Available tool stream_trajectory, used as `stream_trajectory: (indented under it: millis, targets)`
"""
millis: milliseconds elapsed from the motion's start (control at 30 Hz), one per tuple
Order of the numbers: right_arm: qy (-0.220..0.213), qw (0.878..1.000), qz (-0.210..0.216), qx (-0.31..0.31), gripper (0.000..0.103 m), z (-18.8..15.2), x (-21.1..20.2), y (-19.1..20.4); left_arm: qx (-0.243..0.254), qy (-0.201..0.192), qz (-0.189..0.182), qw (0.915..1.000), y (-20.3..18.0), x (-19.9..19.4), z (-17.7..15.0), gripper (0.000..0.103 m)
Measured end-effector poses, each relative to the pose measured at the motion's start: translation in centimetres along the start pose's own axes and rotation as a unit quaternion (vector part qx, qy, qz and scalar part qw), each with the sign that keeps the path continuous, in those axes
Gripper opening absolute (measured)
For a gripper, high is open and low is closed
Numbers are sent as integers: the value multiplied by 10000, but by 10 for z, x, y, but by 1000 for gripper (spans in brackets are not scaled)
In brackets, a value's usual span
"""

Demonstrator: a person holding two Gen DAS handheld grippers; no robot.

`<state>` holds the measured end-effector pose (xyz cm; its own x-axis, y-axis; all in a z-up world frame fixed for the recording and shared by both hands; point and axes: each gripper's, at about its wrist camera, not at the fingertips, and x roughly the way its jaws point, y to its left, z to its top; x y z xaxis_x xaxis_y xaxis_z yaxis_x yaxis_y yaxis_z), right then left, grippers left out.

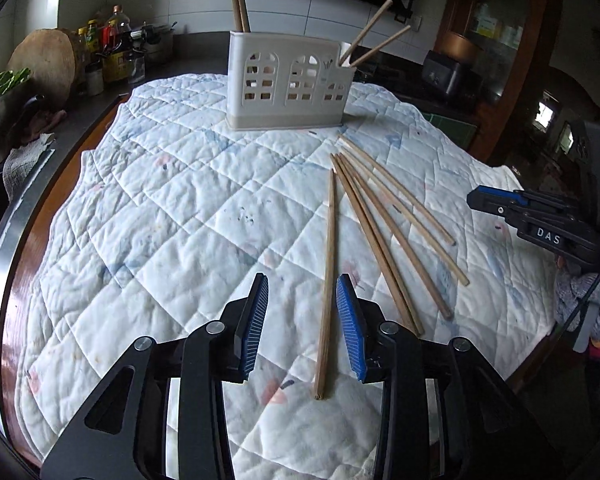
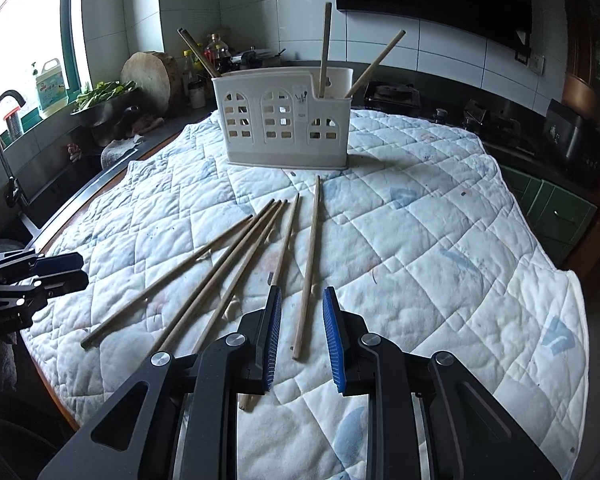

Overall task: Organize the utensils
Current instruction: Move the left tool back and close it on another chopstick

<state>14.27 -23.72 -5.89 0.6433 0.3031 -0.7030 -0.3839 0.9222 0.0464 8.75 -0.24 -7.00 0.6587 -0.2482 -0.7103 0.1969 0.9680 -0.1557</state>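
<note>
Wooden chopsticks [image 2: 220,276] lie fanned on my quilted desk [image 1: 160,208] before the white slotted plastic holder [image 1: 288,88], so both tongs, left [image 1: 301,324] and right [image 2: 301,334], straddle one apiece, narrowly parted, gripping nothing

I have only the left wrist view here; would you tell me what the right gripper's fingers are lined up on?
Observer: The right gripper straddles one chopstick, the rightmost on the quilt; its jaws are open and the pads do not touch it.
Operator: Thank you. What lies past the quilt's left edge?
Observer: A sink with a dark curved faucet.
</note>
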Motion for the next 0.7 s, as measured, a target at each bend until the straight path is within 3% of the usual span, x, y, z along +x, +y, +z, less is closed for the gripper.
stream_trajectory:
  millis: [433,700]
  targets:
    - [488,9988,9,44,21,-10,39,1,60,245,-4,9997,-13,22,-23,35]
    - [651,9978,-28,90,20,-12,51,-1,74,248,18,9997,-13,26,-25,27]
